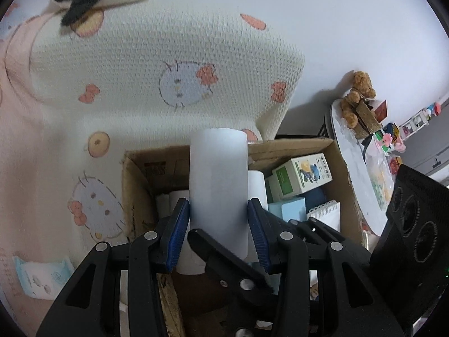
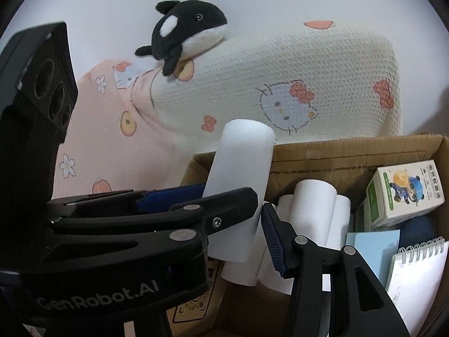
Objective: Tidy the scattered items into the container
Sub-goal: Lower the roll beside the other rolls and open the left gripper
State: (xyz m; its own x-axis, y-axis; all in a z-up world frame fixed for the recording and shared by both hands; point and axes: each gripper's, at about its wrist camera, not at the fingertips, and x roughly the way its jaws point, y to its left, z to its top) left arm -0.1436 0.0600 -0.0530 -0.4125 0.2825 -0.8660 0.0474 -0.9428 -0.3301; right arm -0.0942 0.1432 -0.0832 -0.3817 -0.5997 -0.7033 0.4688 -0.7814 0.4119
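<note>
The white paper roll (image 1: pixel 219 163) is clamped between the two blue pads of the left hand-held gripper (image 1: pixel 219 205), one pad pressing on each side, with the roll pointing away from the camera. It is held over the open top of the brown cardboard box (image 1: pixel 294 146); I cannot tell if its far end touches anything inside.

The right hand-held gripper (image 2: pixel 234 199) grips a second white paper roll (image 2: pixel 244 151), which is tilted (its upper end leans to the right in this view). This roll also hangs at the box's open top, near the left corner.

Inside the box several more white rolls (image 2: pixel 314 207) lie together. To the right of them there is a green-and-white carton with a cartoon panda (image 2: pixel 407 193), a light blue flat pad (image 2: pixel 373 247), a dark blue rounded thing (image 2: pixel 415 227) and a white spiral-bound notebook (image 2: pixel 418 275) standing at the right side.

Behind the box is a cream waffle-textured blanket printed with cartoon cats and bows (image 1: pixel 168 56). A black-and-white plush orca (image 2: pixel 185 33) lies on its top edge. To the right of the box, a brown teddy bear (image 1: pixel 359 95) sits on a white round desk (image 1: pixel 350 154) among small colourful things.
</note>
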